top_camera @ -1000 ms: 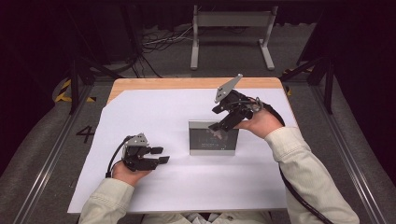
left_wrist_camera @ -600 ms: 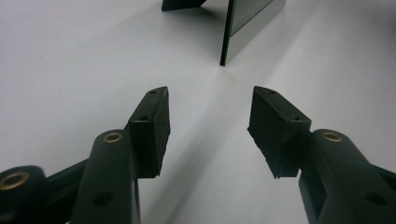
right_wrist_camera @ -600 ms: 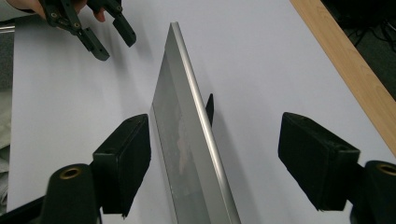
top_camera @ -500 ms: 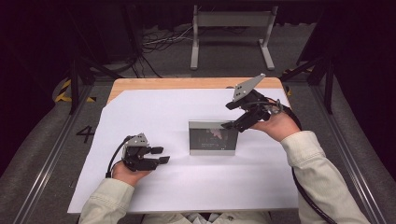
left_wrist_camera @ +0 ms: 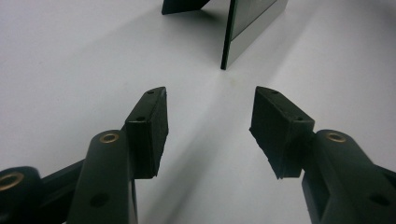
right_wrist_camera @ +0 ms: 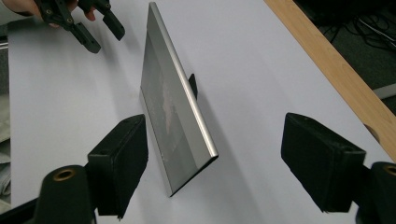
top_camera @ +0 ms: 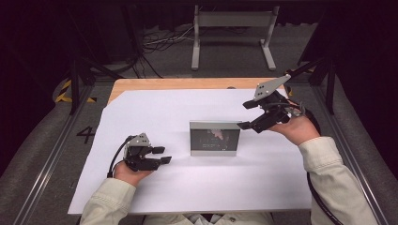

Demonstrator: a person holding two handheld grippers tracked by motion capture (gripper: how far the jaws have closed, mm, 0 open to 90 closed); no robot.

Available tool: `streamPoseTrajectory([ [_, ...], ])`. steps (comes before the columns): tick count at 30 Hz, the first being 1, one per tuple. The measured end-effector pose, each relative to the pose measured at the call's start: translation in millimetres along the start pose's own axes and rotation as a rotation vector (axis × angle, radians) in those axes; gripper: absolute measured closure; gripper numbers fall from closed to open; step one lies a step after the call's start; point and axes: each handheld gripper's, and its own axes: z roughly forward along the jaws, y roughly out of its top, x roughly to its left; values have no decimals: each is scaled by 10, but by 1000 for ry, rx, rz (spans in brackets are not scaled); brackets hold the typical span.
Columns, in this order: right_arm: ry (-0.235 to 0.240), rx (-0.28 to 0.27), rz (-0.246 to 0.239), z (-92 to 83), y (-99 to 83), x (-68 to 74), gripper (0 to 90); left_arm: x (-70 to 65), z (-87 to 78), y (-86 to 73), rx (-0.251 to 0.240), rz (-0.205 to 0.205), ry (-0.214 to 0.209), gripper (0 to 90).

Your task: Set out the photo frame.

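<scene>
Two claws flank my picture frame (top_camera: 215, 138), upright mid-sheet on the white paper (top_camera: 155, 112): right gripper (top_camera: 245, 115) raised just right of it, left gripper (top_camera: 162, 155) resting well left, both spread, gripping nothing, having just been opening.

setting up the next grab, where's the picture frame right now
The picture frame stands upright mid-table on the white sheet in the high view, between the left tongs and the right tongs.
</scene>
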Motion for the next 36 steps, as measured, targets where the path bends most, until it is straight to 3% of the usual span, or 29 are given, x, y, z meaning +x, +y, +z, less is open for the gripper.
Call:
streamPoseTrajectory([
  [18,-70,-62,114,-136,-482,-14,183,83,-52,-37,-33,26,79,425],
  [36,-107,-97,223,-15,-1024,-8,163,103,-67,-49,-44,20,86,409],
])
